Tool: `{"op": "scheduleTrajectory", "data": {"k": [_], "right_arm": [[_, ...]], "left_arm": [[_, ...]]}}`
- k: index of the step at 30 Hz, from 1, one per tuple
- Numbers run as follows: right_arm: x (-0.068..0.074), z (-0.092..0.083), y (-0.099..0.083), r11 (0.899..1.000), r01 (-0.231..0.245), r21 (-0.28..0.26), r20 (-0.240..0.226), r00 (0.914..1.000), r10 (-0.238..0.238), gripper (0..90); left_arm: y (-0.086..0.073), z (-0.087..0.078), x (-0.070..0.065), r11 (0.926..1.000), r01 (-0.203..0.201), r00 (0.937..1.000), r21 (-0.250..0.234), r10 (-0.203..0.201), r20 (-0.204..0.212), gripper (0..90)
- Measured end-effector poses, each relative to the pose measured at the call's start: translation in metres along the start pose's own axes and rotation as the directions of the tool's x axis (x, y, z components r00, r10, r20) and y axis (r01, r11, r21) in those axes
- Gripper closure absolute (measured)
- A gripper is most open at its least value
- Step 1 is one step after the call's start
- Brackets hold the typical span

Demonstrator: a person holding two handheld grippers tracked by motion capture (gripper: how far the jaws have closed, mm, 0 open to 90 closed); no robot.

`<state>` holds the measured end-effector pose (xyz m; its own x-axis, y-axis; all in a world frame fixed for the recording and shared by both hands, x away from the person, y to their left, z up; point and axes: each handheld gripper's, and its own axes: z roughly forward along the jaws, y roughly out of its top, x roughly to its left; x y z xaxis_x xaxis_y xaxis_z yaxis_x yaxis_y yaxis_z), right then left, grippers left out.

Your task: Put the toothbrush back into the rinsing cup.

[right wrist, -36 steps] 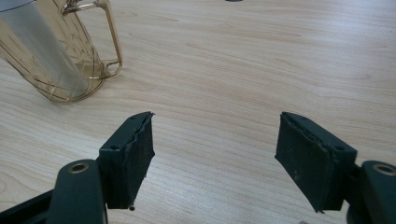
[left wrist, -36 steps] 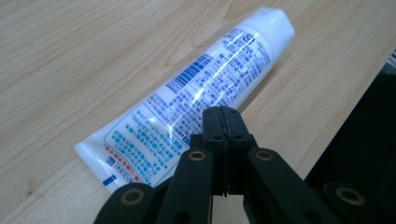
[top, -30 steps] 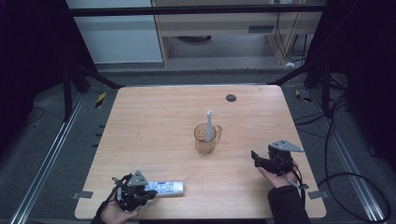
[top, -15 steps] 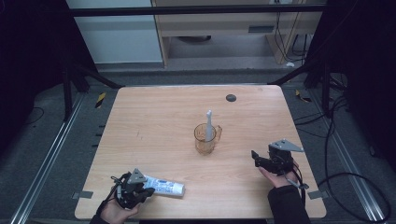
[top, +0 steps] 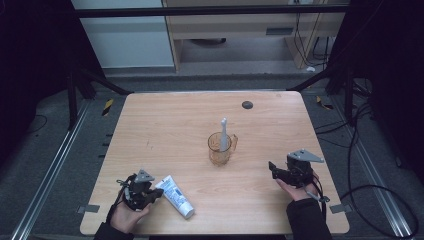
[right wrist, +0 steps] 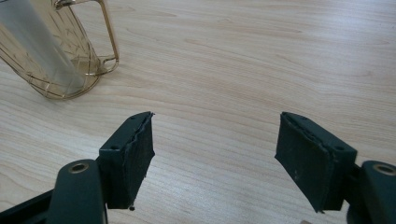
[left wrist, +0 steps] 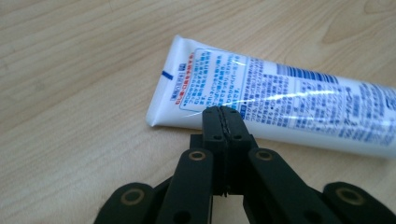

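A white toothpaste tube with blue print lies flat on the wooden table near the front left, slanted with its cap end toward the front edge. My left gripper is shut with nothing between its jaws. Its tips rest against the side of the tube, close to the crimped end. My right gripper is at the front right, open and empty, pointing toward an amber glass cup.
The handled cup stands mid-table with a pale upright stick inside it. A small dark disc lies near the far edge. Bare wood surrounds the cup and both grippers.
The tube has swung from lying level across the view to a slant, cap end nearer the front edge. My left gripper shifted slightly away from the front edge. The right gripper stayed put.
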<state>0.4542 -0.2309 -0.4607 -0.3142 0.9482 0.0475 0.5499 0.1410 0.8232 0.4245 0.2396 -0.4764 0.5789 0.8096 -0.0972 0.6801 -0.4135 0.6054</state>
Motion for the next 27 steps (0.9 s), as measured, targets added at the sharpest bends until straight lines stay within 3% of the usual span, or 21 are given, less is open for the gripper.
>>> {"op": "scheduleTrajectory", "data": {"k": [13, 27], "right_arm": [[0.002, 0.002, 0.000, 1.000, 0.009, 0.004, -0.004, 0.9999, -0.009, 27.6], [0.002, 0.003, 0.000, 1.000, 0.010, 0.008, -0.004, 0.9999, -0.010, 27.6]], "left_arm": [[0.013, 0.014, 0.003, 0.9996, 0.025, 0.9990, -0.015, -0.026, -0.036, 89.9], [0.034, 0.031, -0.007, 0.9999, -0.008, 0.9995, -0.014, 0.008, -0.032, 89.9]]}}
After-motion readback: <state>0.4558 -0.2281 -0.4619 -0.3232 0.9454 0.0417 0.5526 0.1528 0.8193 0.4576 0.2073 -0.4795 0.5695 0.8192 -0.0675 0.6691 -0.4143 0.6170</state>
